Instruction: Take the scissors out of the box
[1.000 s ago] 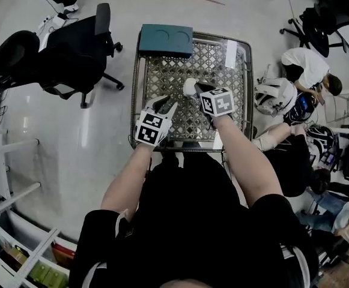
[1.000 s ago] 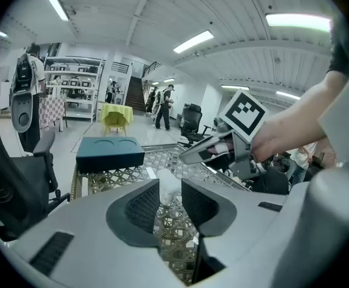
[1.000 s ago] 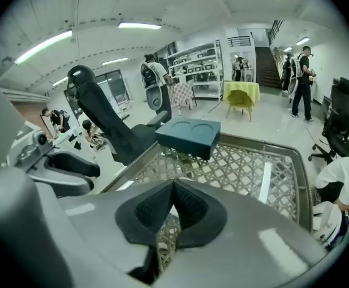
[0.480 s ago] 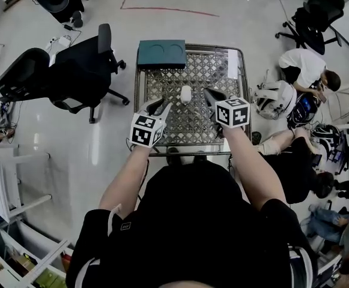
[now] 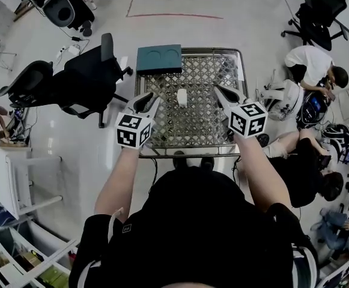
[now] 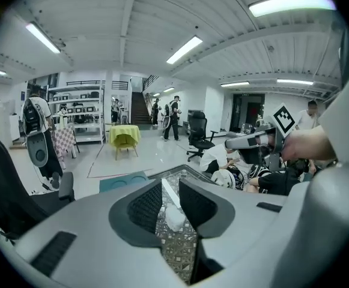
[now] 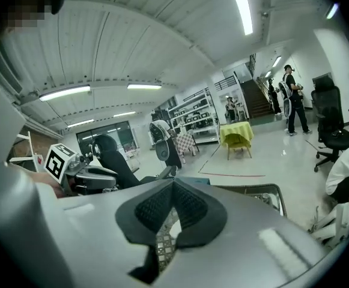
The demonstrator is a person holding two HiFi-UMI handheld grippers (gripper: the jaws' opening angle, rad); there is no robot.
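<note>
A closed teal box (image 5: 158, 58) with two round dents in its lid lies at the far end of the lattice-top table (image 5: 189, 147). A small white object (image 5: 182, 96) lies near the table's middle. No scissors show in any view. My left gripper (image 5: 147, 102) hangs above the table's left side. Its jaws stand a little apart with nothing between them, and in the left gripper view (image 6: 170, 192) the white object (image 6: 174, 218) shows through the gap. My right gripper (image 5: 222, 93) hangs above the right side, tips together and empty (image 7: 173, 188).
Two black office chairs (image 5: 84, 71) stand left of the table. People sit on the floor to the right (image 5: 309, 65) beside a white bag (image 5: 279, 98). White shelving (image 5: 18, 179) is at the lower left.
Both grippers have risen and spread apart. The right one has left the white object and moved right. The left one has drifted left, its jaws slightly narrower.
</note>
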